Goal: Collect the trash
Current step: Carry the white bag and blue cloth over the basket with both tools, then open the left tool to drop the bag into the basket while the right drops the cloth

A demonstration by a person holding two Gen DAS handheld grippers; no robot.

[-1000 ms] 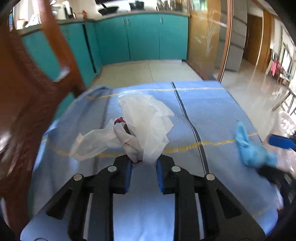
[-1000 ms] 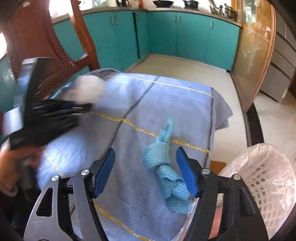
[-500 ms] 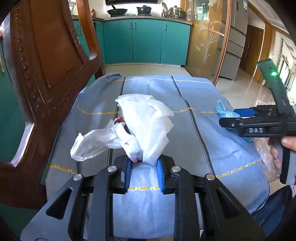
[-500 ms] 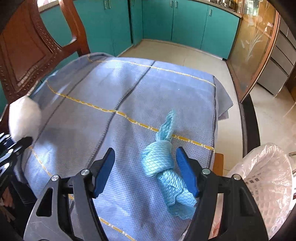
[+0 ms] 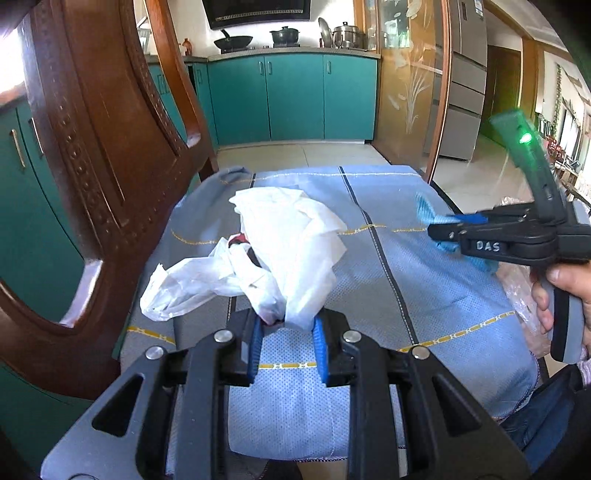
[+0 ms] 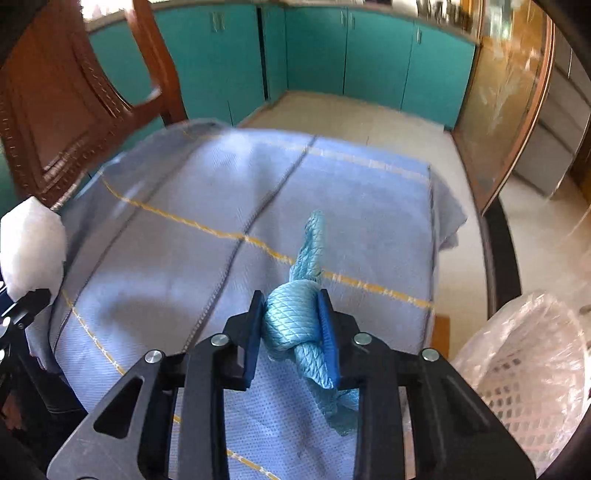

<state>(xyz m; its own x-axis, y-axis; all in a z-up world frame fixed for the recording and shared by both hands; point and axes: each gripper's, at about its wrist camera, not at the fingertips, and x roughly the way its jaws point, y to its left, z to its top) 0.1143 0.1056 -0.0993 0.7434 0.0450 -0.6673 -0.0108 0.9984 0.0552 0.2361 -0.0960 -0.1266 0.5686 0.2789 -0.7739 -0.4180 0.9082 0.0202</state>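
Blue knotted cloth [image 6: 295, 317] on the tablecloth [image 6: 166, 266], my right gripper [image 6: 291, 332] just clamped on it; left gripper [image 5: 286, 343] pinches white plastic wad [image 5: 266, 254] — loose tails could snag or slip short of the basket [image 6: 517, 376].

A home kitchen is shown: teal cabinets [image 5: 295, 99] are run along the far wall under a countertop on which a wok [image 5: 233, 41] and lidded pots [image 5: 283, 35] are set. A carved wooden chair [image 5: 99, 155] and a cloth-covered table [image 5: 424, 280] are placed on the tiled floor [image 5: 295, 157]
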